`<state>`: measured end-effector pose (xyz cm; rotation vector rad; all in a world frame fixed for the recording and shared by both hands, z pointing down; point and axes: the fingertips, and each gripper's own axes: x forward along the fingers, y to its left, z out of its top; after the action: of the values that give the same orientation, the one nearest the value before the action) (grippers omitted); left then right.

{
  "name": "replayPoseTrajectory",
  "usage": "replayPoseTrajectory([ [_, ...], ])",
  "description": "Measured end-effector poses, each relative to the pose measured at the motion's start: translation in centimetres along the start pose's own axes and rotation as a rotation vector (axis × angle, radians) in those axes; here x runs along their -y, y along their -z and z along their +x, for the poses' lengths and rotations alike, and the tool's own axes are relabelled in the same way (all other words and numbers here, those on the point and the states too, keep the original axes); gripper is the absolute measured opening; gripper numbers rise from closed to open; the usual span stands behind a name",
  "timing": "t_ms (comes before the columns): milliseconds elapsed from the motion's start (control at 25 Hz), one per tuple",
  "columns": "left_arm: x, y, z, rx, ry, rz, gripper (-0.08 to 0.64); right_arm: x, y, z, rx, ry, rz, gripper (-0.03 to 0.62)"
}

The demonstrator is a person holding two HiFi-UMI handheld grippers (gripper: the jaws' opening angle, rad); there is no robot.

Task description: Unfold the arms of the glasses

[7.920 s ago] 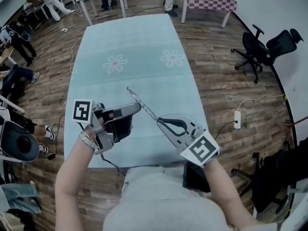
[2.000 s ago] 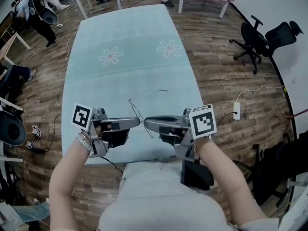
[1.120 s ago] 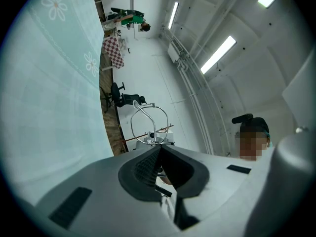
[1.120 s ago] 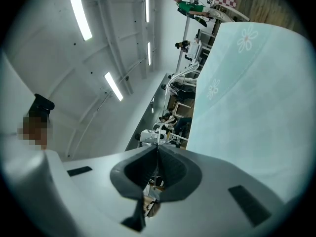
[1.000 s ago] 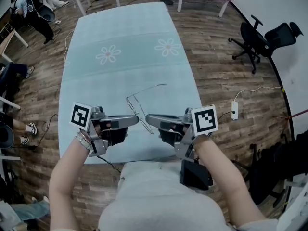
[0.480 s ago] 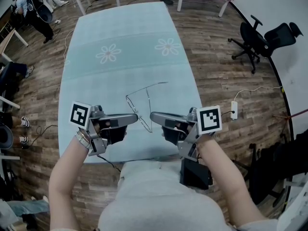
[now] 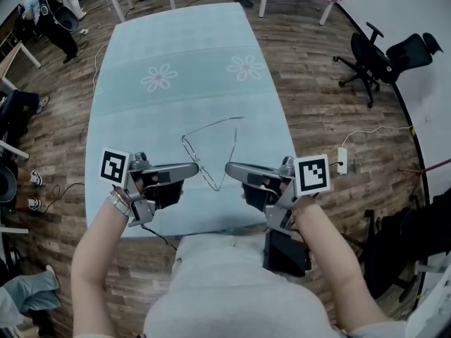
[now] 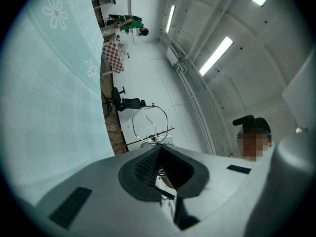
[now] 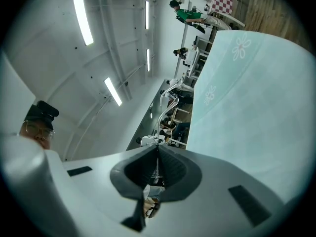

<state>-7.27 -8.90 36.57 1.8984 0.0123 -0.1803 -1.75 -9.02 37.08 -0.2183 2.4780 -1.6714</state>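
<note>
Watching from the side here: the thin silver wire-frame glasses are up in the air over the near end of the pale turquoise flower-print tablecloth, slung between the 2 grippers. The left gripper has its jaws squeezed together on the front, right by a lens rim. The right gripper is pinched tight on 1 thin temple arm. That arm's long axis runs from its hinge, on the side nearest the person, away toward the far end of the table. So the hinge sits just behind the right jaws, and that hand is the closer one. The other arm already sticks out to the far right. Looks nearly done to me, maybe a bit more outward swing. No brand or readable text anywhere, just the black-and-white square markers on the gripper cubes.
</note>
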Motion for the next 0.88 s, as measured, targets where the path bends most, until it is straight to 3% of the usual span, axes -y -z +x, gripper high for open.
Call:
replayPoseTrajectory([
  [880,-0.5,-1.3,-1.1,0.053,-0.006,0.008,0.009,0.3,0.7,-0.9,0.001,0.007,0.013,0.014],
])
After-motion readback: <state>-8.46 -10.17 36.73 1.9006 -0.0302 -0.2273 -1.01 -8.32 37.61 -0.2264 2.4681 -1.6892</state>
